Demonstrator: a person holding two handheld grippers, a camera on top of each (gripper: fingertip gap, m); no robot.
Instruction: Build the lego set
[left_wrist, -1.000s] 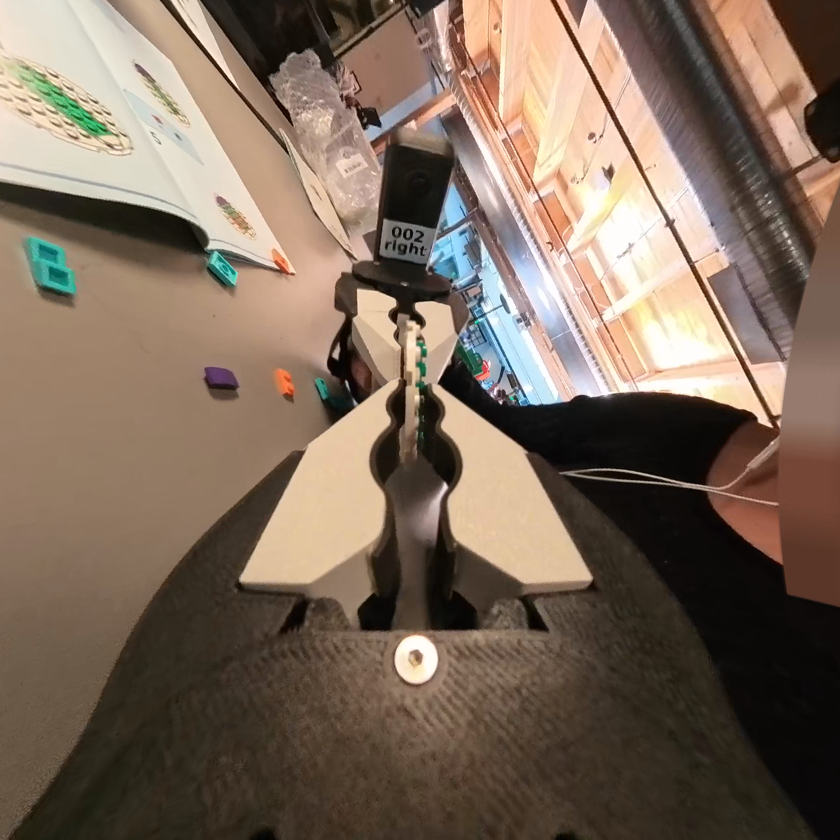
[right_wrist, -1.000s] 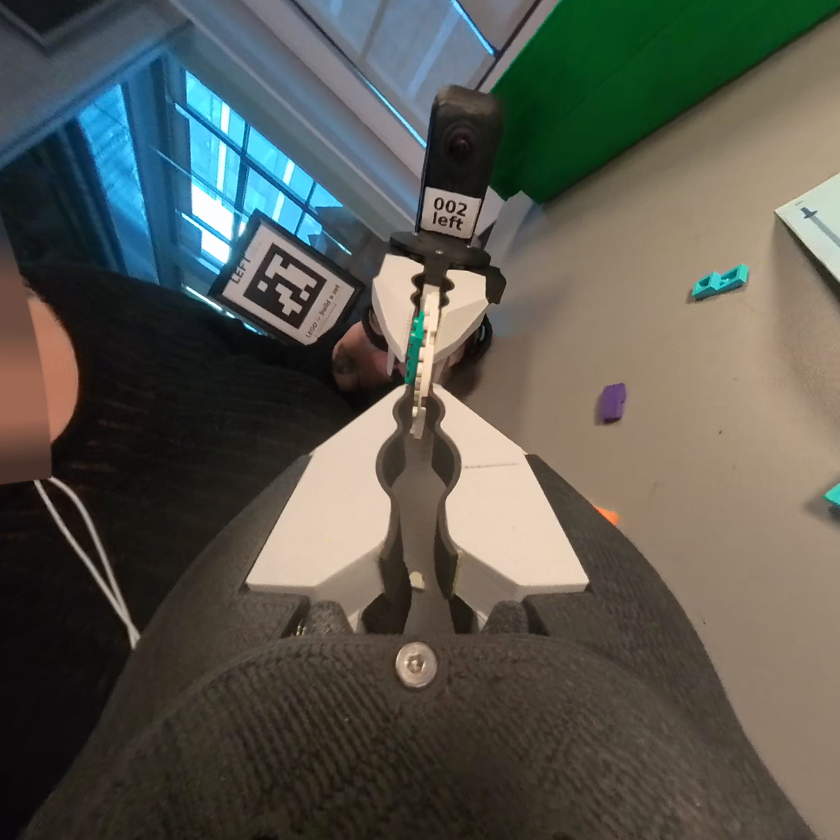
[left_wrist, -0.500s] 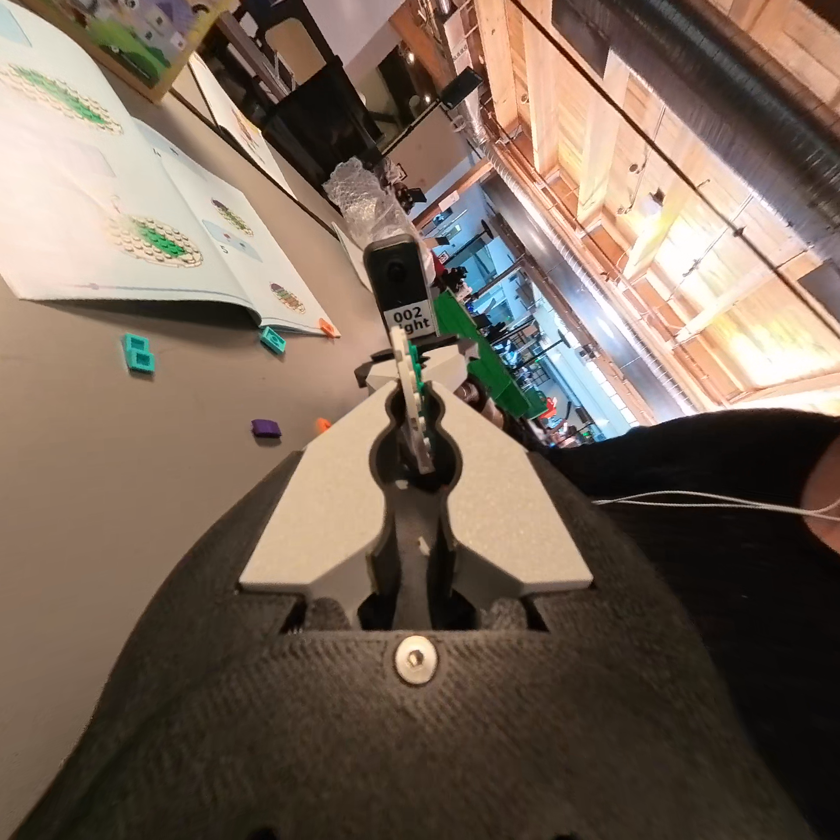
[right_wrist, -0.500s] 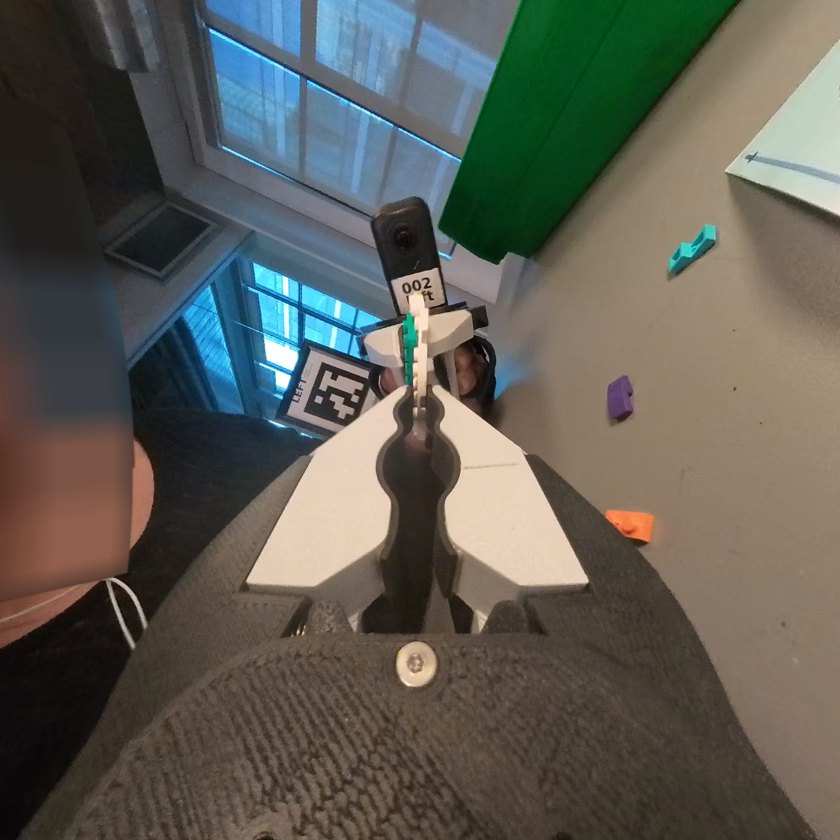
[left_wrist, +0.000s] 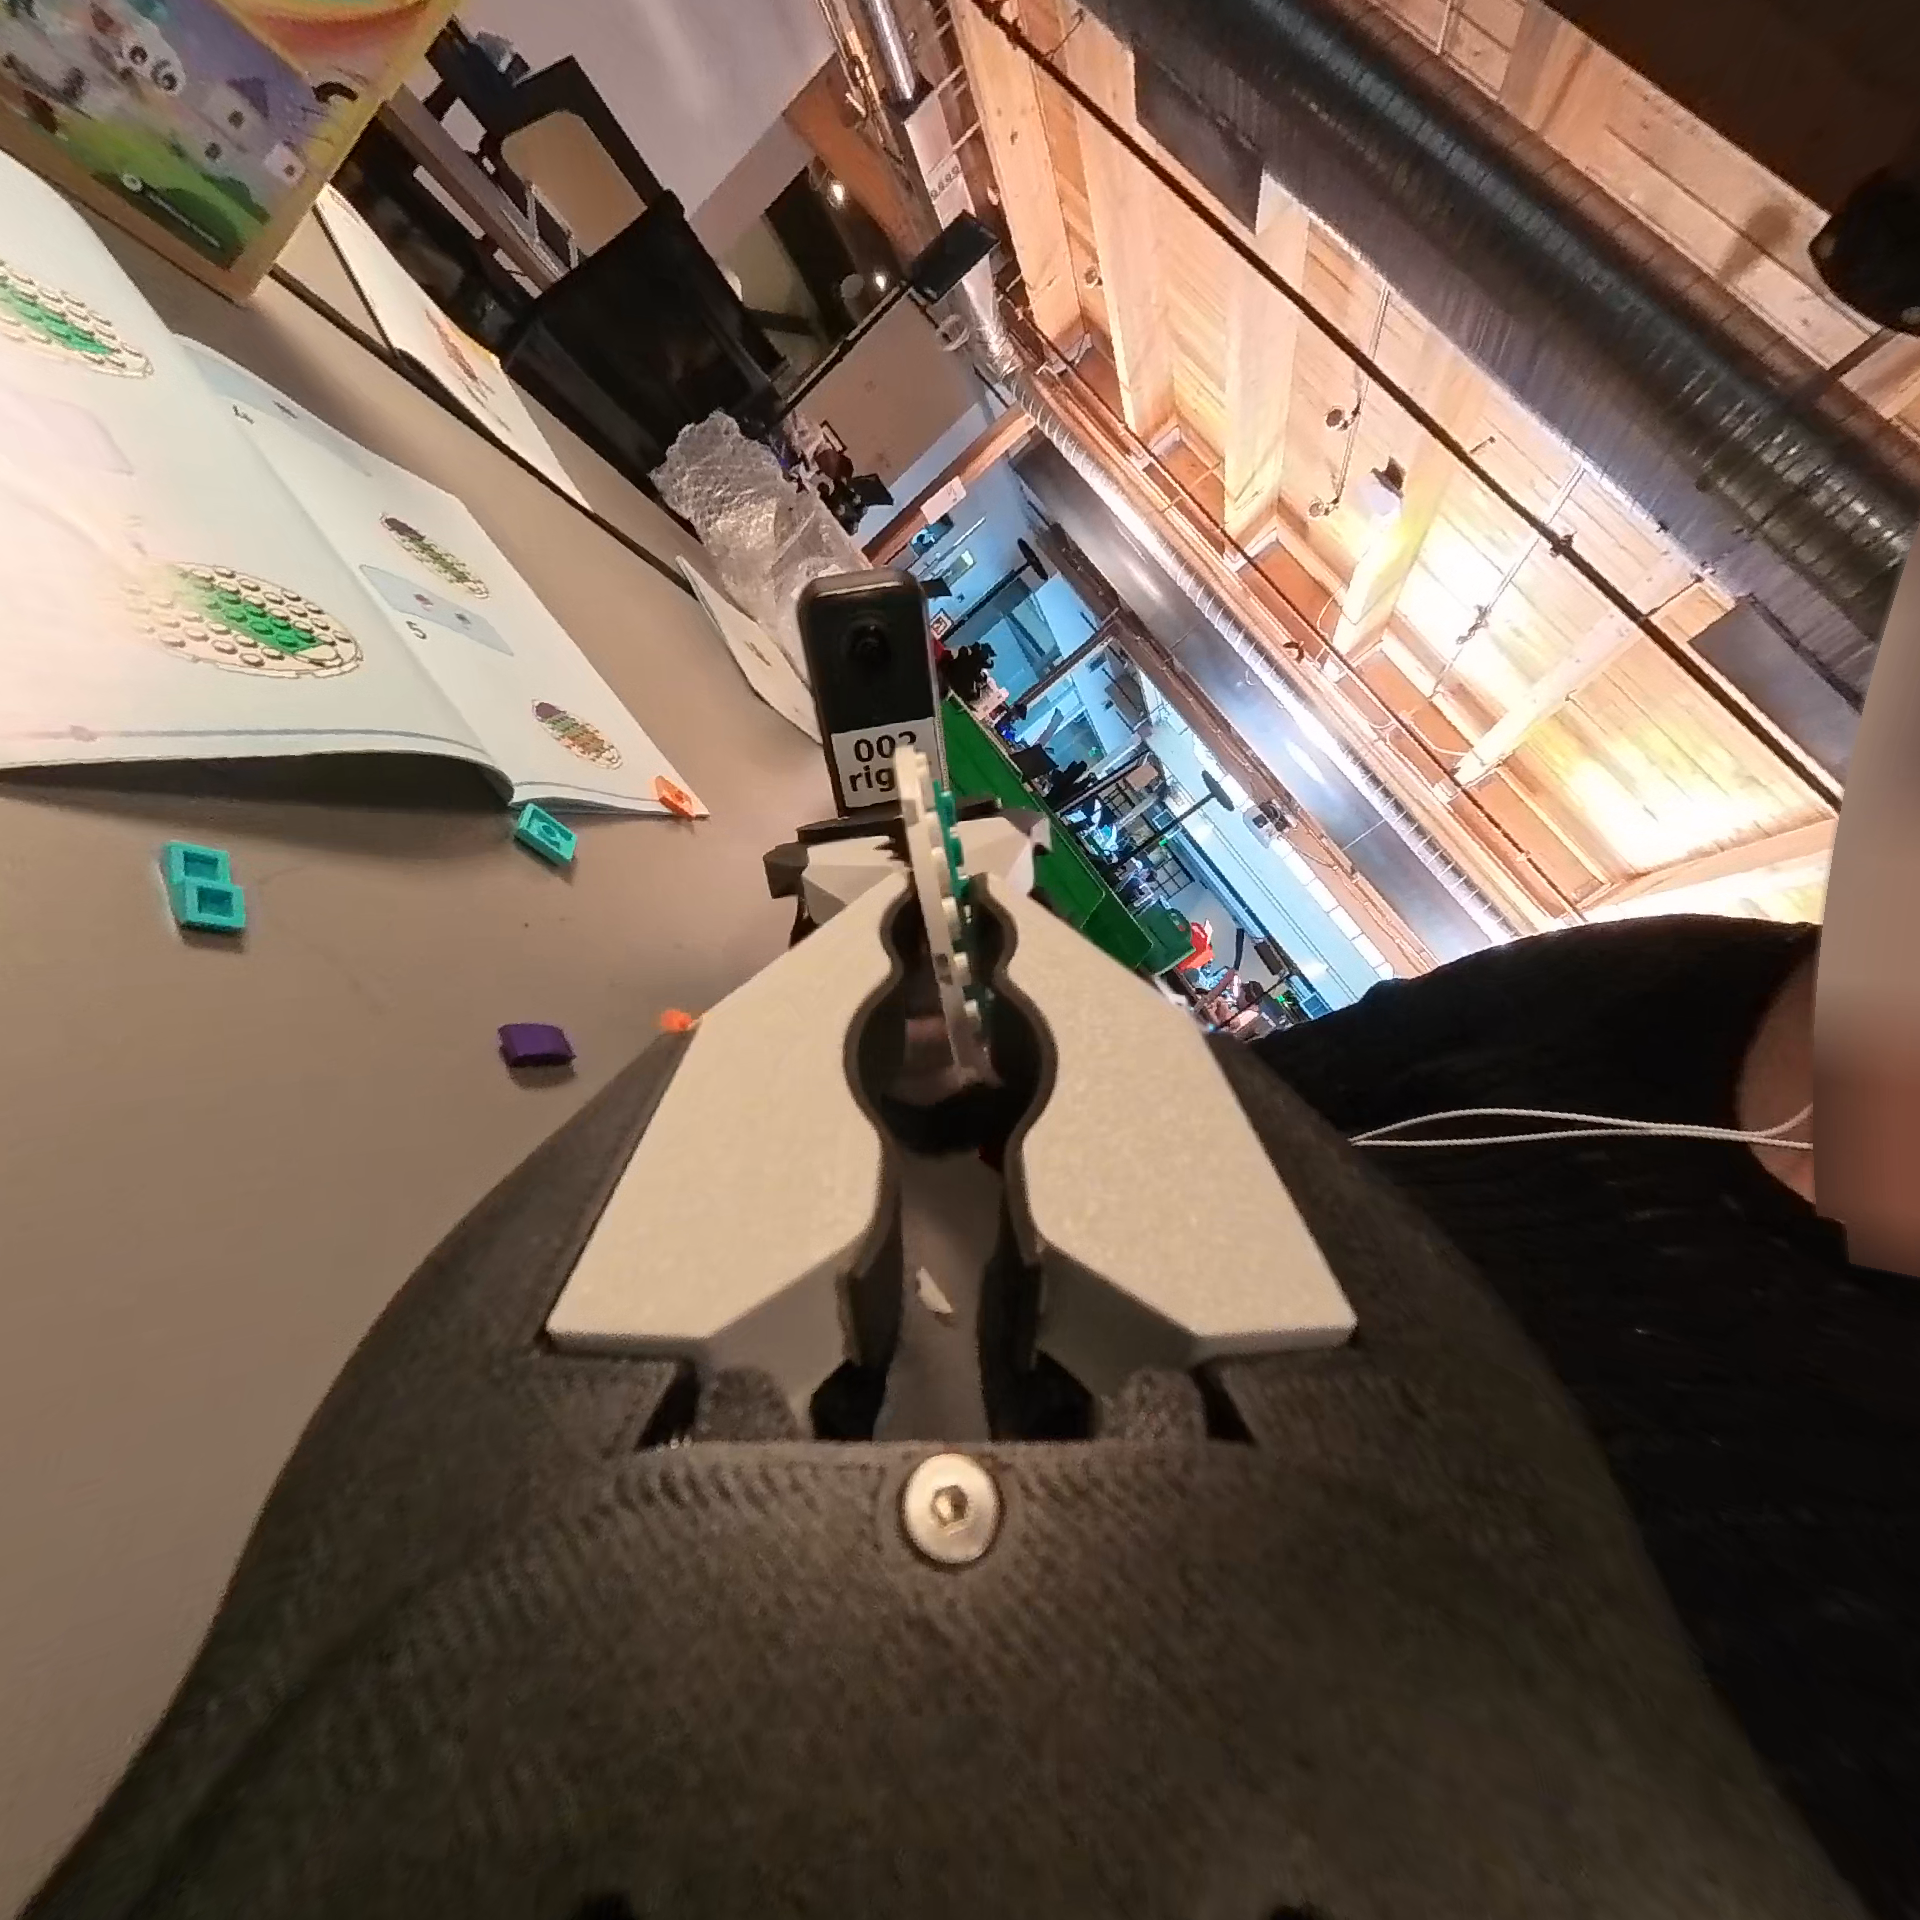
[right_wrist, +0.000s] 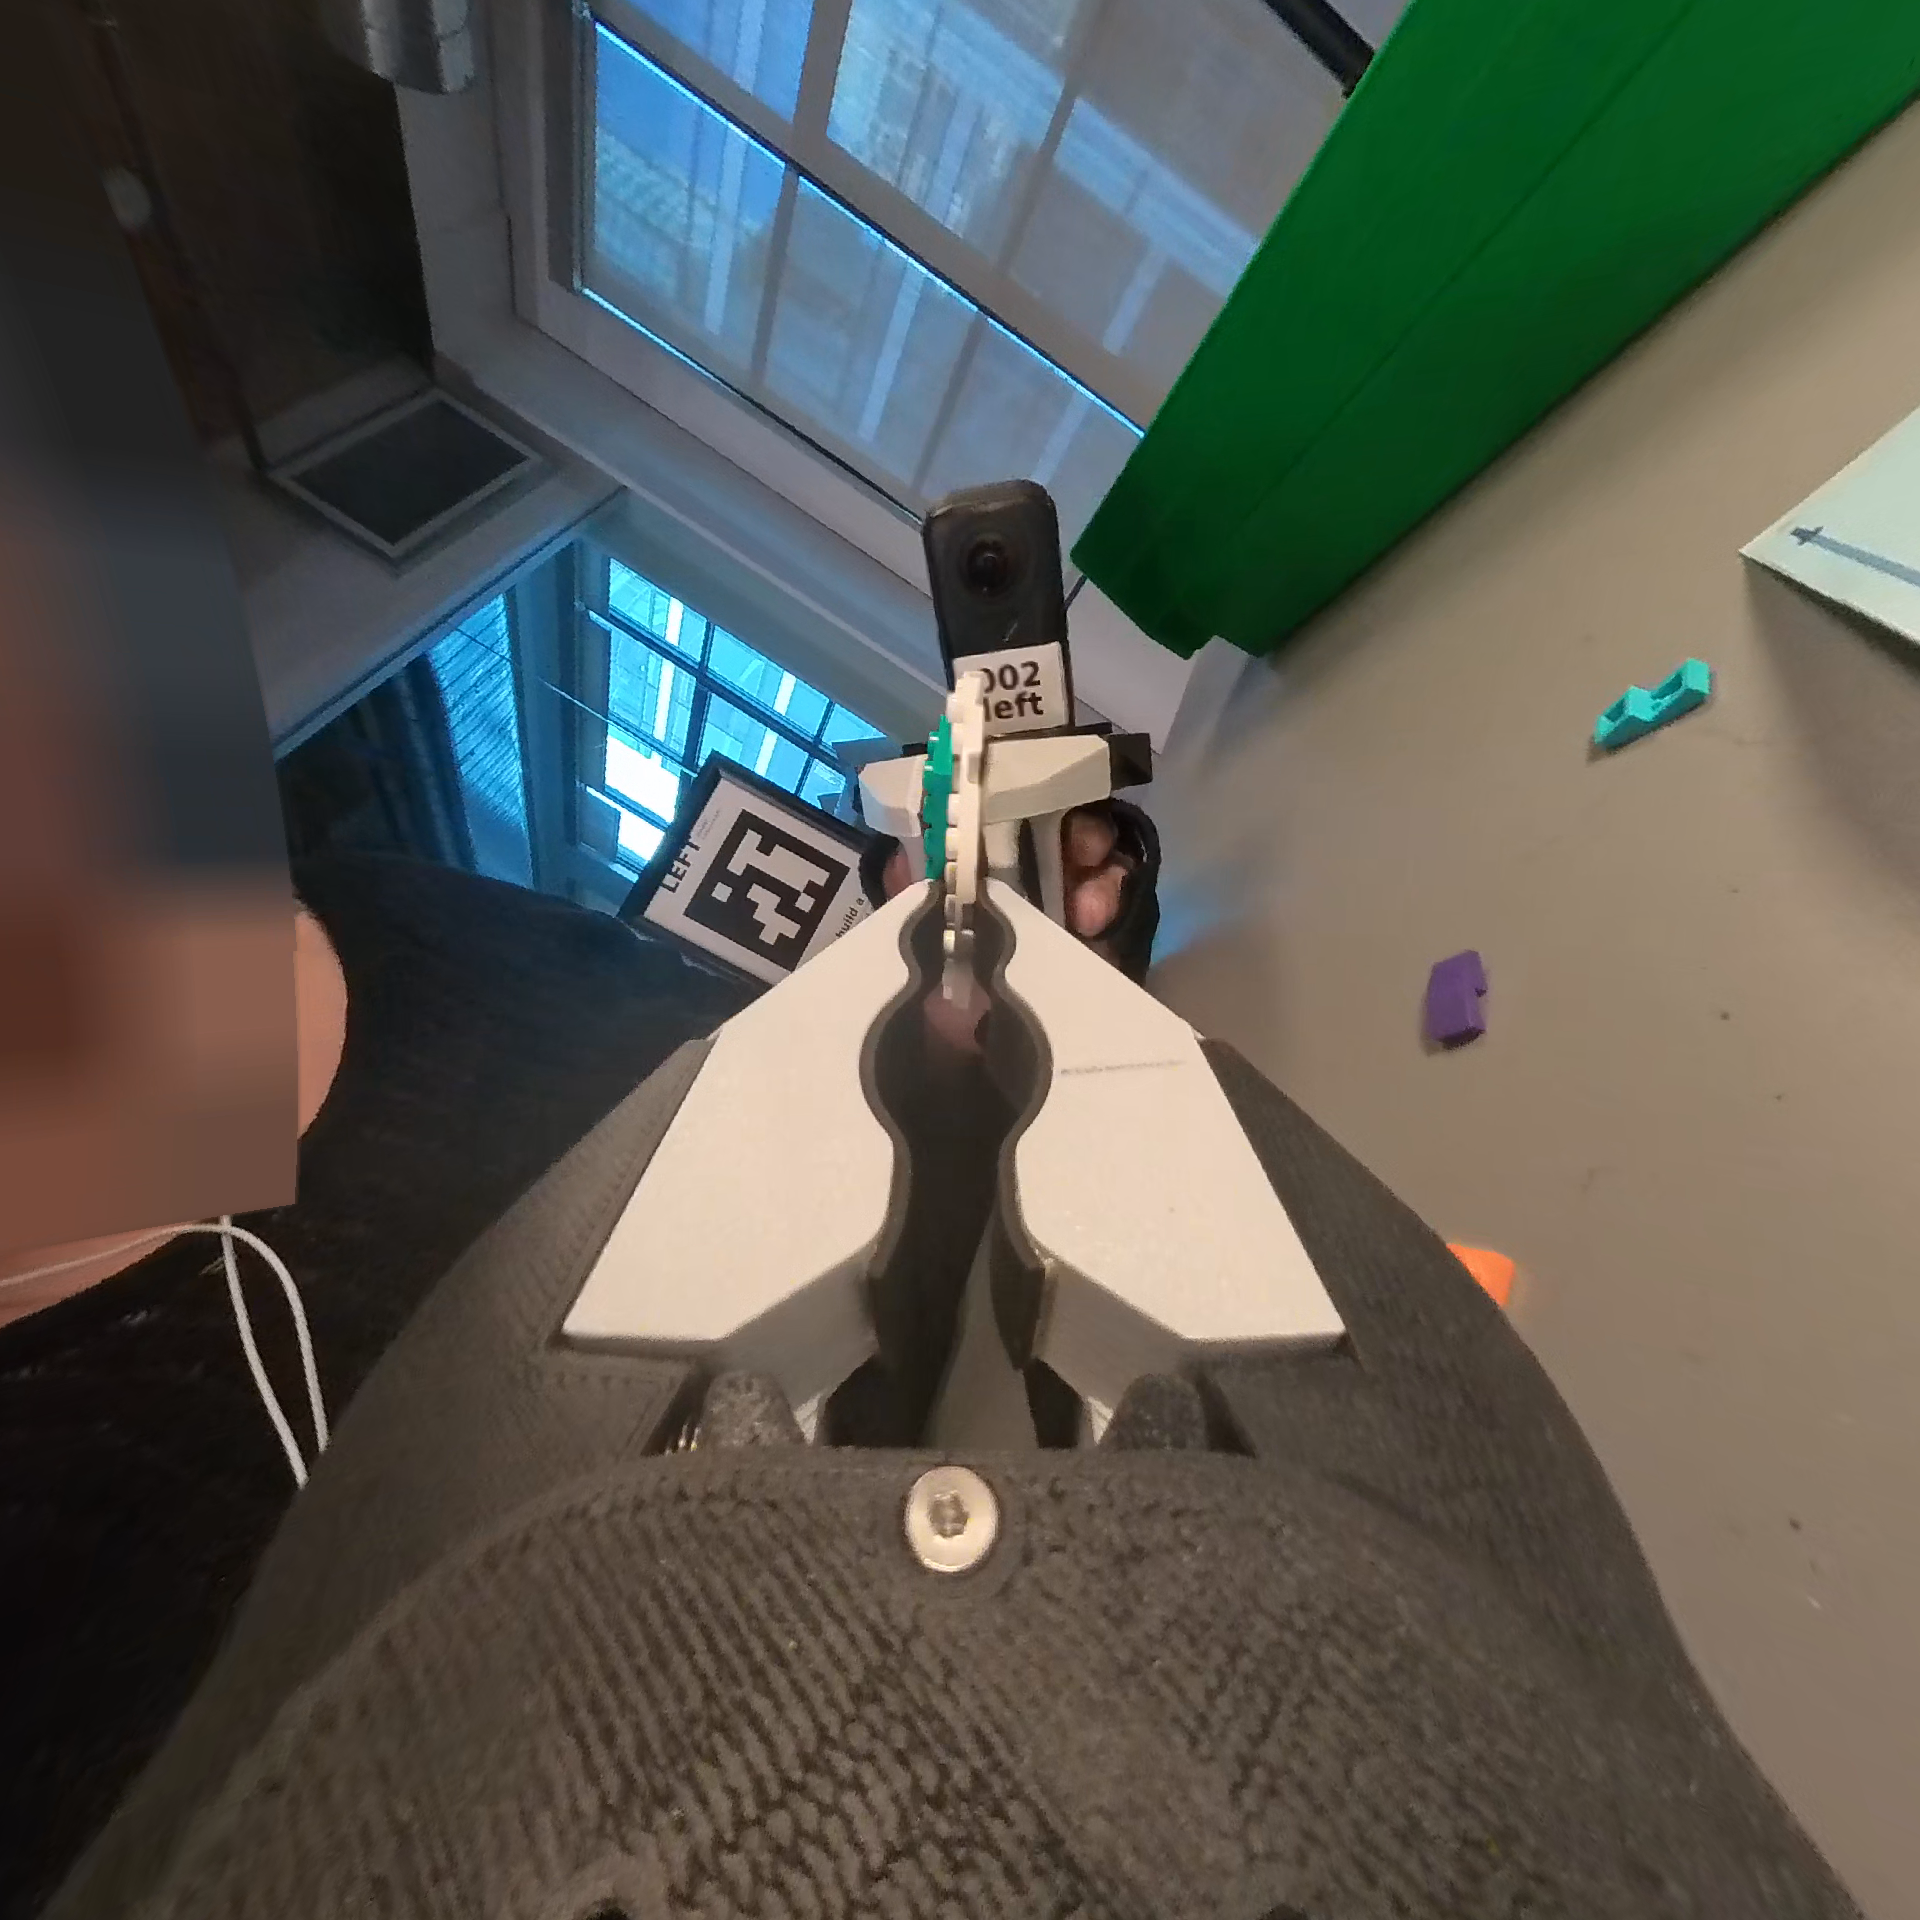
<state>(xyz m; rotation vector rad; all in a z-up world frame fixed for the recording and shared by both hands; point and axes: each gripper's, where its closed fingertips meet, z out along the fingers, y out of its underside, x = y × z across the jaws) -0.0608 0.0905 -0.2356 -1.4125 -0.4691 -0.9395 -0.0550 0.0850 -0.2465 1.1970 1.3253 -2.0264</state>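
Note:
A round white lego plate (left_wrist: 928, 883) with green pieces on one face stands edge-on between both grippers. My left gripper (left_wrist: 943, 906) is shut on its near edge. My right gripper (left_wrist: 902, 864) faces it from the far side, close up. In the right wrist view, my right gripper (right_wrist: 961, 914) is shut on the same plate (right_wrist: 961, 821), and the left gripper (right_wrist: 1013, 792) holds it from beyond. The plate is held in the air beside the grey table (left_wrist: 312, 1039).
An open instruction booklet (left_wrist: 260, 582) lies on the table, its corner also in the right wrist view (right_wrist: 1860, 561). Loose pieces lie about: teal (left_wrist: 205, 885), teal (left_wrist: 544, 833), purple (left_wrist: 535, 1042), orange (left_wrist: 675, 795). A green cloth (right_wrist: 1507, 312) and a person's dark sleeve (left_wrist: 1558, 1091) are close by. My left and right fingertips are right by each other.
Both grippers have swung together with the plate still pinched between them, so the table and booklet sit differently in both views. Neither grip has changed.

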